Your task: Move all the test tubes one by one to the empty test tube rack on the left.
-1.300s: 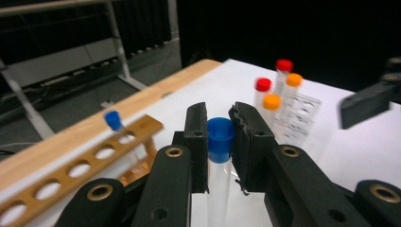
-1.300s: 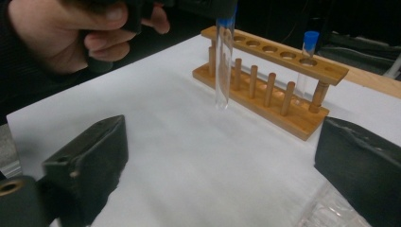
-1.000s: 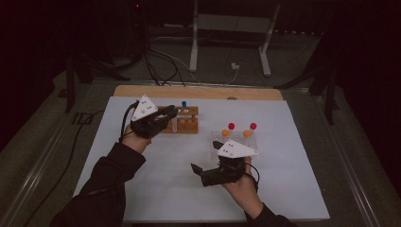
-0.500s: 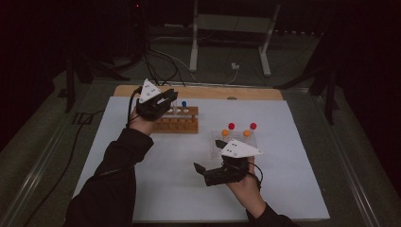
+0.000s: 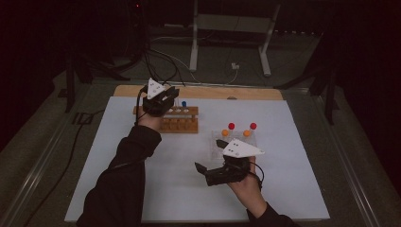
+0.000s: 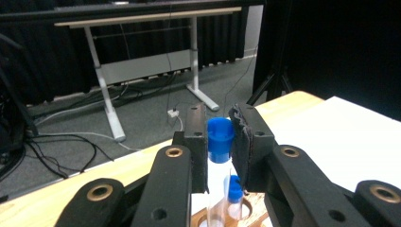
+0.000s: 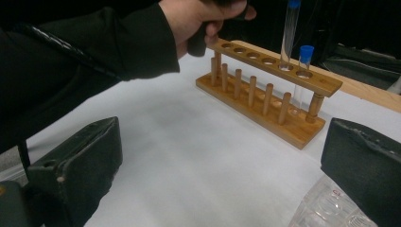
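The left tongs were clamped on a blue-capped tube lowered into the wooden rack at upper left, beside one tube already seated, while the right tongs gaped empty at lower centre; release seemingly remained, more tubes perhaps.

Left hand-held gripper clamped on blue-capped test tube, second capped tube below, wooden rack

The high view is dim, the room around falling to near black, and the white sheet on the worktop is the brightest patch. Light falls from above; shadows are soft. Both gripper views look brighter, with near jaws slightly blurred.
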Motion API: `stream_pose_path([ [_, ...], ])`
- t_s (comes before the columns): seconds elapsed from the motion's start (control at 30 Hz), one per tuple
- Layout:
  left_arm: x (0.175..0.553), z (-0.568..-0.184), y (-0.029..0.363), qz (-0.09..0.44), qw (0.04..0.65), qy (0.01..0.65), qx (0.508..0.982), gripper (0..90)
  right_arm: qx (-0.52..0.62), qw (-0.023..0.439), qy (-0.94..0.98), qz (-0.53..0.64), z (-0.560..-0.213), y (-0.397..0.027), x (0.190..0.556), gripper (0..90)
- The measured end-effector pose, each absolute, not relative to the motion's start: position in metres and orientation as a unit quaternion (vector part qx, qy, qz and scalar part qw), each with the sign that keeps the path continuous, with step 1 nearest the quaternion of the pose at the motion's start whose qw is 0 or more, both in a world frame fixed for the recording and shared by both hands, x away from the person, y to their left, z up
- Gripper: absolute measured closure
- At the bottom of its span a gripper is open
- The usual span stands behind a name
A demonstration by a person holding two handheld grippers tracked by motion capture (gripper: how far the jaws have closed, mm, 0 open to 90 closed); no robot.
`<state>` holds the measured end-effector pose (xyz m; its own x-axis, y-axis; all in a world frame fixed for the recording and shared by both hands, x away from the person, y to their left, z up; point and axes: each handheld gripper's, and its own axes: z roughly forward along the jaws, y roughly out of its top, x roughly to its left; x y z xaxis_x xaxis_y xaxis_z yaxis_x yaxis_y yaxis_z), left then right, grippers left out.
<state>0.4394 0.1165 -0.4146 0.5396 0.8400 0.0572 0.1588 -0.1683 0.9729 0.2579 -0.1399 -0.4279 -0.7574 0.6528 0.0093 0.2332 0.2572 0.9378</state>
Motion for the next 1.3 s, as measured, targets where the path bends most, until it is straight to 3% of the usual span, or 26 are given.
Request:
stream_pose_path([
  [0.6, 0.450, -0.453, 0.109, 0.292, 0.490, 0.387, 0.724, 77.8, 0.291, 0.196, 0.764, 0.542, -0.426, -0.144, 0.258, 0.0],
  [1.1, 0.450, -0.457, 0.112, 0.278, 0.478, 0.386, 0.738, 76.2, 0.292, 0.198, 0.761, 0.544, -0.424, -0.146, 0.257, 0.0],
  [1.3, 0.437, -0.448, 0.121, 0.276, 0.489, 0.378, 0.736, 54.6, 0.289, 0.200, 0.758, 0.550, -0.418, -0.152, 0.258, 0.0],
])
